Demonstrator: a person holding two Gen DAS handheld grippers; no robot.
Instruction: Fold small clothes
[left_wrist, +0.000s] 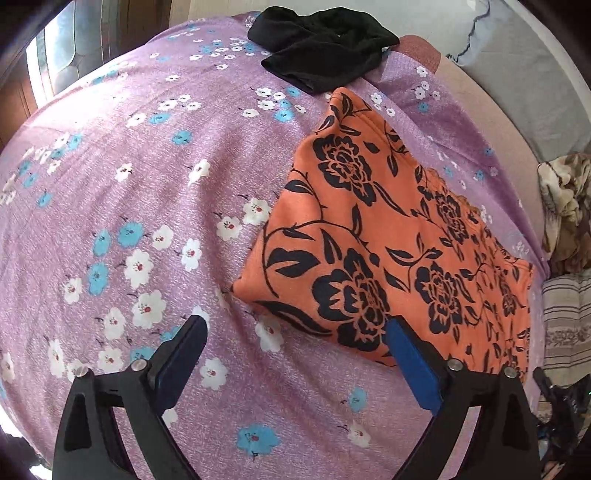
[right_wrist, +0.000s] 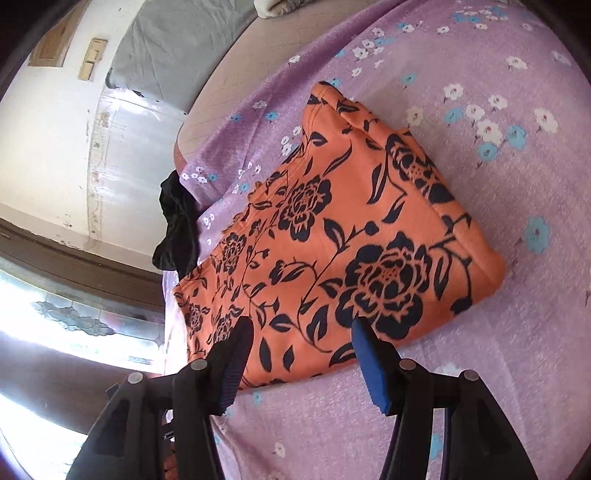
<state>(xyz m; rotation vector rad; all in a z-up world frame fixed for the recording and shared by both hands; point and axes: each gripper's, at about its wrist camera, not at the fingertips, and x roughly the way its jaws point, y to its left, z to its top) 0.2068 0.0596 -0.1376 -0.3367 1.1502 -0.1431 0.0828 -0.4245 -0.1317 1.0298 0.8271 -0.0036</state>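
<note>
An orange garment with a black flower print (left_wrist: 388, 236) lies folded flat on the purple flowered bedsheet (left_wrist: 129, 203). My left gripper (left_wrist: 295, 328) is open and empty just above the sheet at the garment's near corner. In the right wrist view the same orange garment (right_wrist: 332, 240) lies on the sheet (right_wrist: 517, 332). My right gripper (right_wrist: 301, 328) is open and empty over the garment's near edge. A black garment (left_wrist: 321, 51) lies crumpled at the far side of the bed; it also shows in the right wrist view (right_wrist: 177, 225).
A grey pillow (left_wrist: 524, 85) lies at the far right of the bed. A beige patterned cloth (left_wrist: 565, 206) and a striped cloth (left_wrist: 567, 317) lie at the right edge. The bed edge and a wall (right_wrist: 55, 129) are at the left in the right wrist view.
</note>
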